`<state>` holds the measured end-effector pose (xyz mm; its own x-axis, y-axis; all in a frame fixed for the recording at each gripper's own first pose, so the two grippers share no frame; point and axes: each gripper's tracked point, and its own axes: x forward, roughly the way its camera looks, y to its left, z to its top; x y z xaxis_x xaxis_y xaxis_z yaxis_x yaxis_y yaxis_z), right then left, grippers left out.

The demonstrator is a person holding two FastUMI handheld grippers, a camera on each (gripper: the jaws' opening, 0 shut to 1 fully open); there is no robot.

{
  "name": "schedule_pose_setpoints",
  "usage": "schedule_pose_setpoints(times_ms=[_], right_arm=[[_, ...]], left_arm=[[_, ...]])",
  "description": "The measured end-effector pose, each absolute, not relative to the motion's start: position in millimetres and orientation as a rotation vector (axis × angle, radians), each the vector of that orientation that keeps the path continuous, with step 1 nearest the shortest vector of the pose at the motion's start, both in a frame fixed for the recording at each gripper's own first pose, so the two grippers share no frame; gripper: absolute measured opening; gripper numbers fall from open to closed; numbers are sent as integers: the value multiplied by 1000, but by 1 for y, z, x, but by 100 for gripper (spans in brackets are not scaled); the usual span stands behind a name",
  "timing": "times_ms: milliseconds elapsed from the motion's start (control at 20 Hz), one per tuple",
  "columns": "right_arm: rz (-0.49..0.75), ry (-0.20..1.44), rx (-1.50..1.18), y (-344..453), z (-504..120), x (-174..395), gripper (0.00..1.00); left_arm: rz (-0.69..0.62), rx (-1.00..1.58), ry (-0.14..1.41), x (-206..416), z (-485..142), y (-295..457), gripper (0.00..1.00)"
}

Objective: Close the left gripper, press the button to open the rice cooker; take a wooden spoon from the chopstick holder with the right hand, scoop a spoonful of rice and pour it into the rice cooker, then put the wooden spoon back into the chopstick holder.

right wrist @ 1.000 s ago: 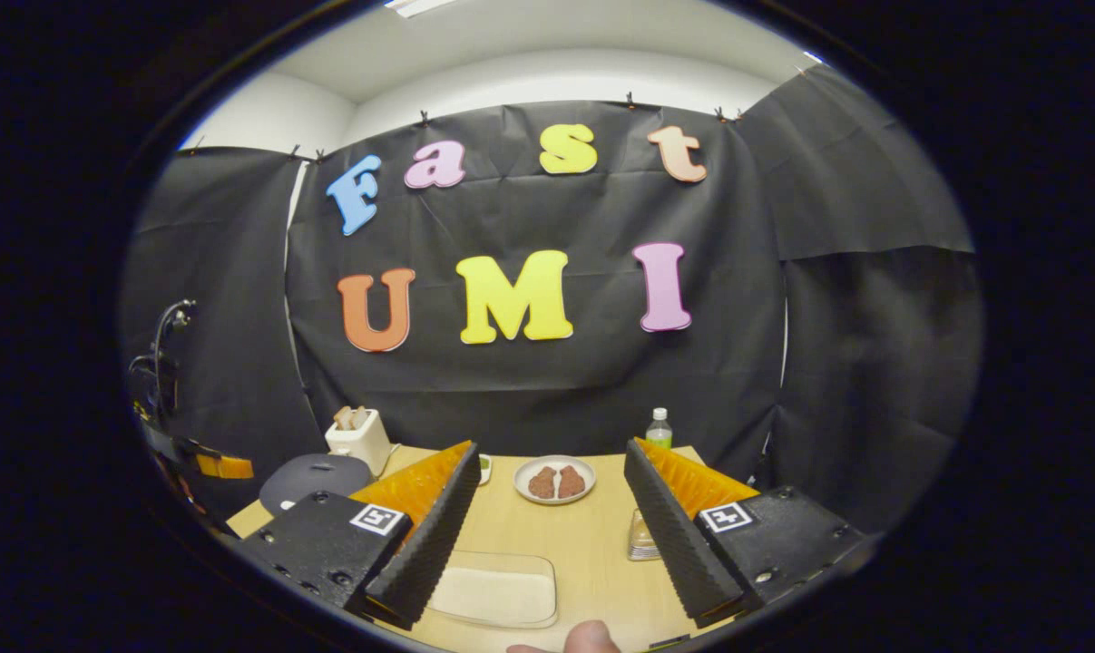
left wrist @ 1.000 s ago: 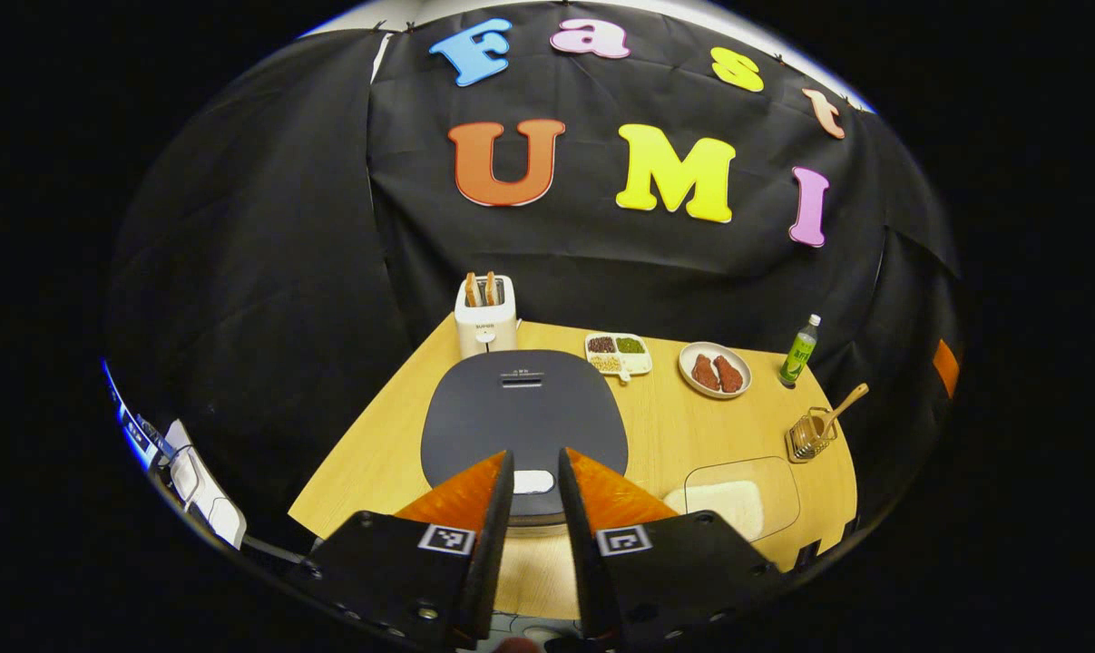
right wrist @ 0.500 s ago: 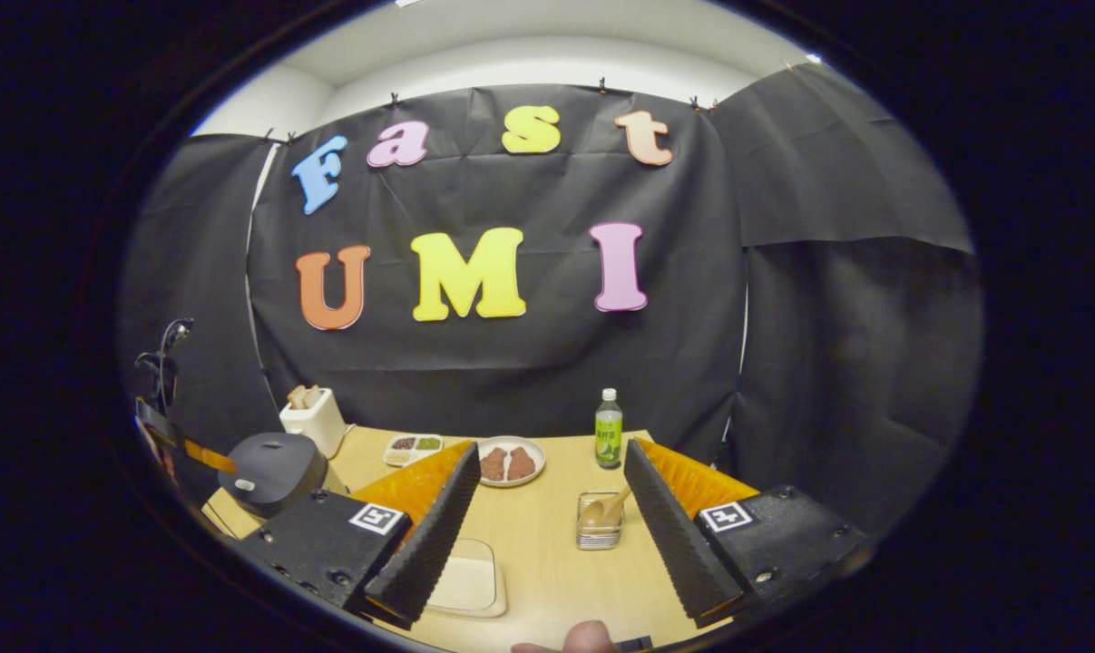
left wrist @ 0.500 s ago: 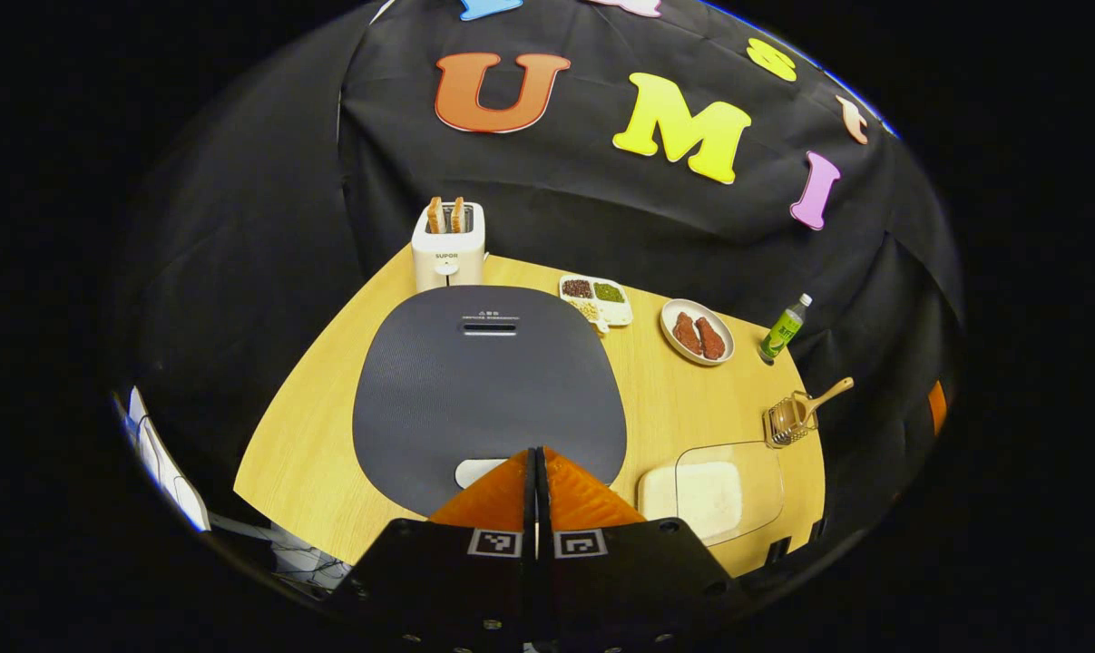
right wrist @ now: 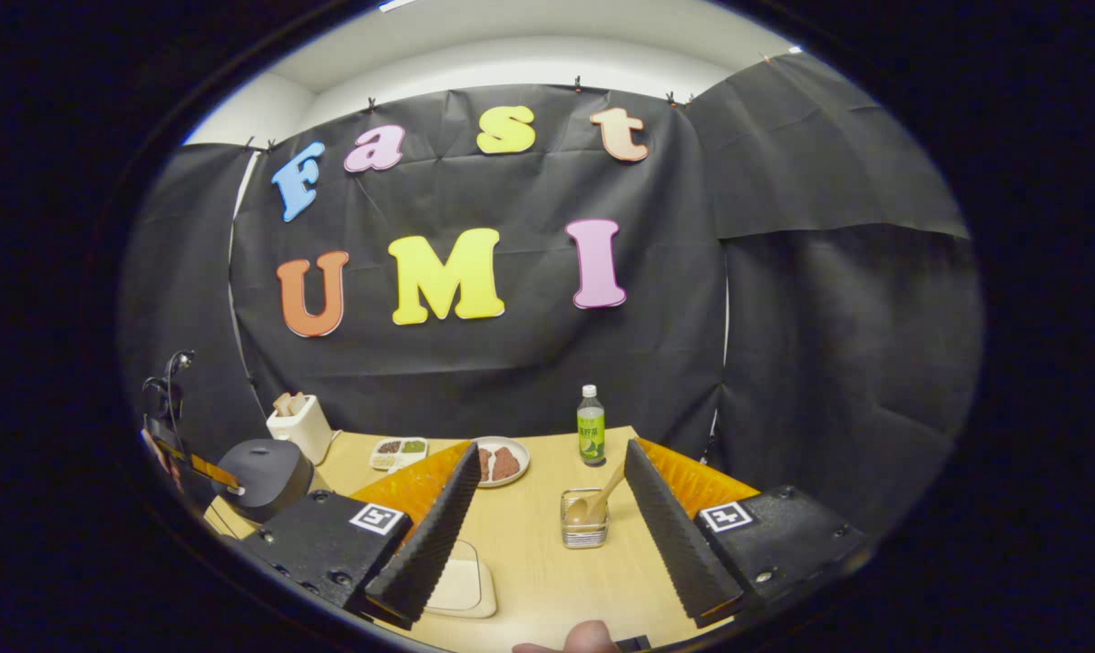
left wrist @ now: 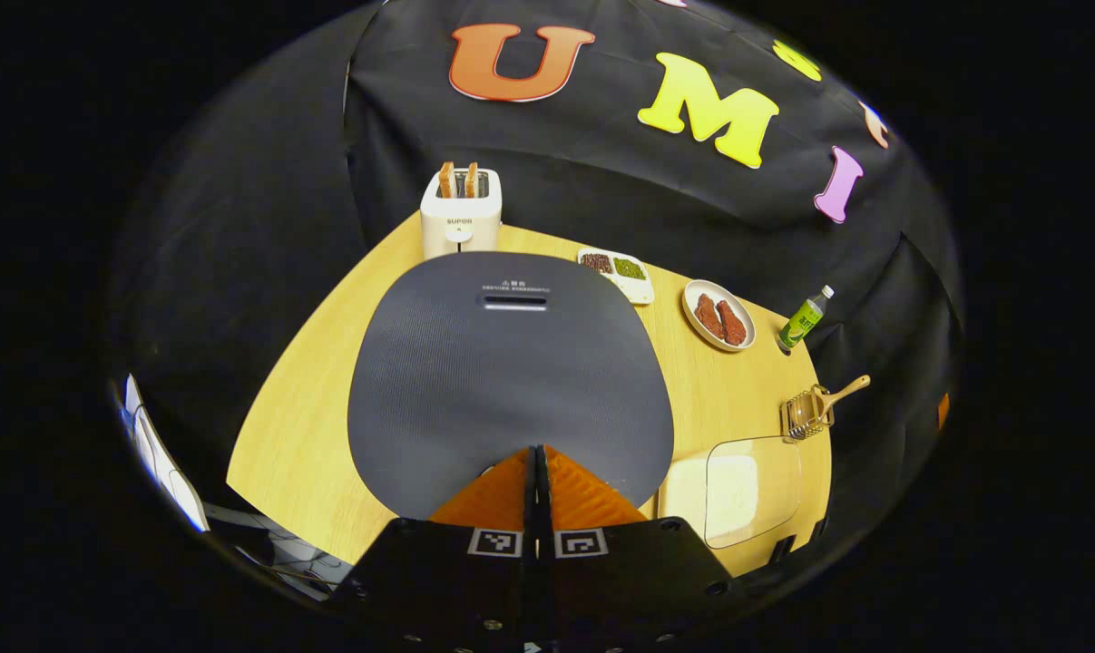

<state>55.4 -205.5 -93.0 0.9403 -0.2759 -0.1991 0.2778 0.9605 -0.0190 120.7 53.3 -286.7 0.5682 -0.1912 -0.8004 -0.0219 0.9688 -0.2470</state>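
your left claw (left wrist: 536, 451), pressed together, is sitting over the rice cooker (left wrist: 509, 372) lid's near edge; your right claw (right wrist: 547, 508) is hanging spread above bare counter (right wrist: 529, 544).

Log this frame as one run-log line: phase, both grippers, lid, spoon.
phase: pressing button | left gripper: shut, tips at rice cooker front edge | right gripper: open, aimed at chopstick holder | lid: closed | wooden spoon: in holder

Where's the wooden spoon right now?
The wooden spoon stands in the chopstick holder, between the bottle and the rice container.
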Motion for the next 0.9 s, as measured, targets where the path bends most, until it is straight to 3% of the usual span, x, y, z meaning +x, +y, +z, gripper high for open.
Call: schedule_pose_setpoints(times_ms=[200,500,700,900], right_arm=[[-284,226,24,-205,-102,55,100],[-295,216,22,-203,-95,50,100],[-339,192,-15,-214,-81,39,100],[-336,161,-2,-219,-71,31,100]], left_arm=[[-125,-344,978,119,-285,52,0],[-72,-144,954,119,-289,55,0],[-44,-128,881,122,-278,52,0],[-19,-114,750,131,-227,56,0]])
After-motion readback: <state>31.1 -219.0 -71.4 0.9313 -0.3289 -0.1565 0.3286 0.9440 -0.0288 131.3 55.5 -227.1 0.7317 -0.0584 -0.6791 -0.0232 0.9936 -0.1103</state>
